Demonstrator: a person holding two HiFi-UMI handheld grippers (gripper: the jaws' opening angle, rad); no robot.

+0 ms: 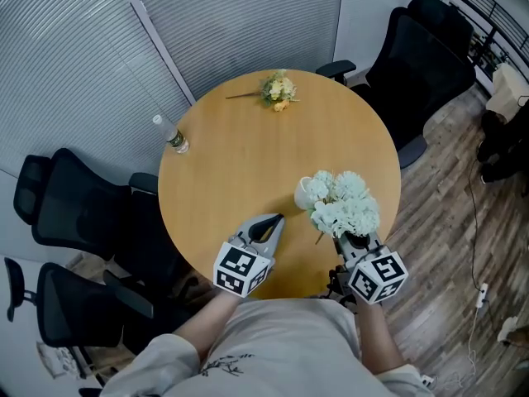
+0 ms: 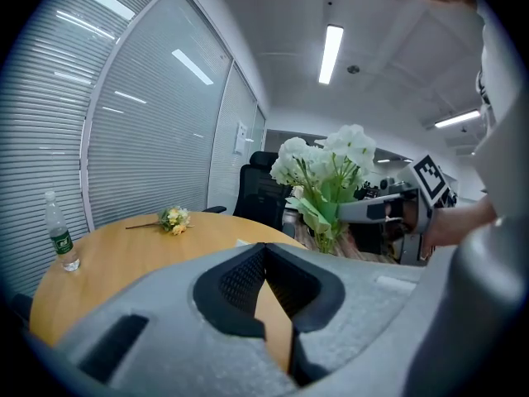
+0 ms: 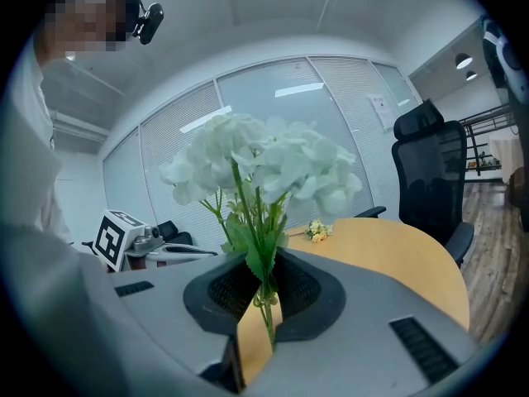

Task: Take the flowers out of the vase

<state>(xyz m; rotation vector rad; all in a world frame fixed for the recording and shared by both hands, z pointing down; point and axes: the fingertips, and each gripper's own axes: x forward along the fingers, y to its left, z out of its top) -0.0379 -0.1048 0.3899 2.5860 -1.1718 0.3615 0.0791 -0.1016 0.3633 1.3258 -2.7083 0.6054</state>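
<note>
Right gripper [image 1: 354, 240] pinches the stems of white flowers [image 1: 345, 205], held just beside the white vase [image 1: 308, 193] over the near edge of the round surface [image 1: 240, 164]. Left gripper [image 1: 273, 223] is pressed together, empty. The bunch seems lifted out; next it needs laying down gently. The bottle [image 1: 172, 136] label is unreadable.

round wooden table [image 1: 240, 180]: plastic water bottle [image 1: 170, 134] upright at its left edge. black office chairs [image 1: 74, 205] left of table, another chair [image 1: 426, 64] at its far right. blinds [image 1: 74, 64] behind table, wood floor [image 1: 446, 213] right of it.
</note>
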